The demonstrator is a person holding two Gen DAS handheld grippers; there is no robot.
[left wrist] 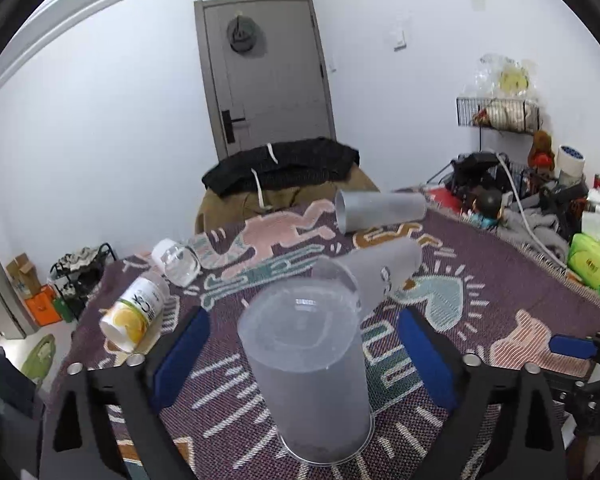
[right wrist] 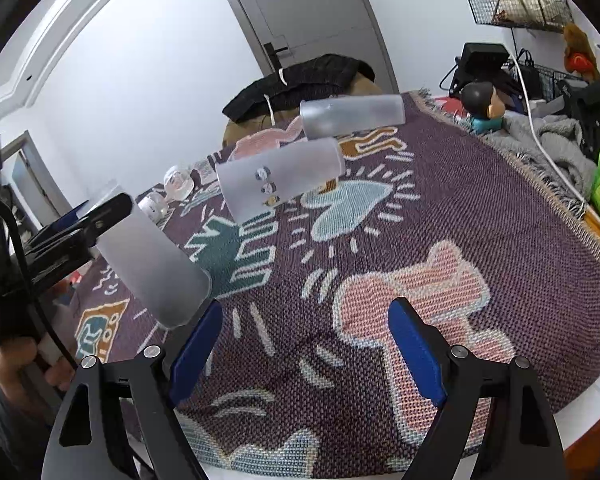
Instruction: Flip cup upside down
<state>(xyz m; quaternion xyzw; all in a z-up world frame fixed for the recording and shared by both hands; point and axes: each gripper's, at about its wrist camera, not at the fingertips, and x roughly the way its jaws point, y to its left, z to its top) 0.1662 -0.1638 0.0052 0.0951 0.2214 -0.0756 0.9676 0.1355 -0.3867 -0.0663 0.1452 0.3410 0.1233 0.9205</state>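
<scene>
We see a frosted plastic cup (left wrist: 306, 376) standing upside down on the patterned woven rug (left wrist: 480, 280) — rim down, closed base up. The left gripper (left wrist: 302, 356) has its blue-padded fingers (left wrist: 184, 356) spread to either side of the cup, with gaps showing on both sides, so the jaws stand open around it. In the right wrist view the same cup (right wrist: 152, 264) appears at the left, the left gripper just beside it.

The right gripper (right wrist: 306, 352) hangs above the rug (right wrist: 460, 208), fingers wide apart, nothing between them.

Further back two more frosted cups lie on their sides — one with small printed figures (right wrist: 280, 178), one plain (right wrist: 352, 116). At the rug's left edge lie a yellow-labelled bottle (left wrist: 134, 312) and a clear bottle (left wrist: 178, 260).
</scene>
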